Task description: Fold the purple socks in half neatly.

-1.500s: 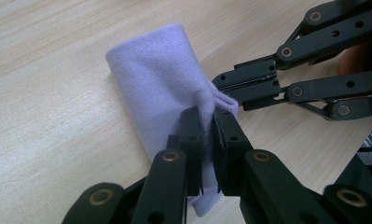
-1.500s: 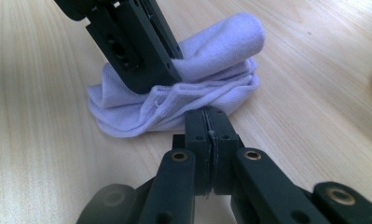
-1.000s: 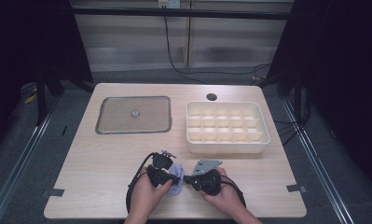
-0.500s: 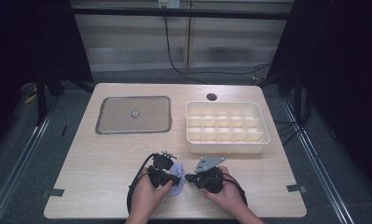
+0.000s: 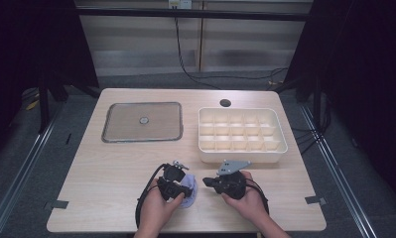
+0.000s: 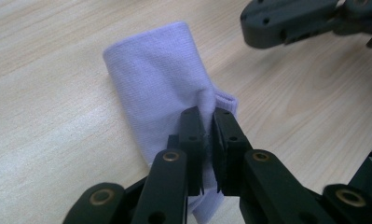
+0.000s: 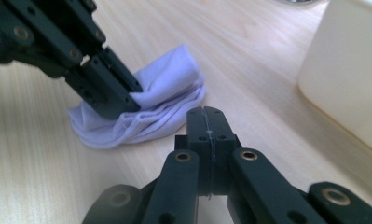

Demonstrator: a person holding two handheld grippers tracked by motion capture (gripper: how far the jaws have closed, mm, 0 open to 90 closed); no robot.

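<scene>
High view puts the folded lilac cloth (image 5: 189,191) near the six o'clock edge of the wooden surface (image 5: 106,163), between the two hands. Left tongs (image 5: 178,191) sit at the cloth's nine o'clock side, and the left gripper view shows them (image 6: 209,122) pinched on a fold of the cloth (image 6: 155,88), the fabric caught in the narrow gap between the black jaws. Right tongs (image 5: 208,182) lie at the cloth's three o'clock, just apart from it. Their own view shows them (image 7: 207,116) pressed fully together with nothing between, the tips near the cloth's (image 7: 165,100) layered edge but not touching it; the left tongs (image 7: 116,91) come in from ten o'clock and bite the upper fold. A cream compartment tray (image 5: 280,148) stands at the cloth's one o'clock, well apart, and a flat grey lid (image 5: 121,126) with a small centre knob lies at eleven o'clock.
</scene>
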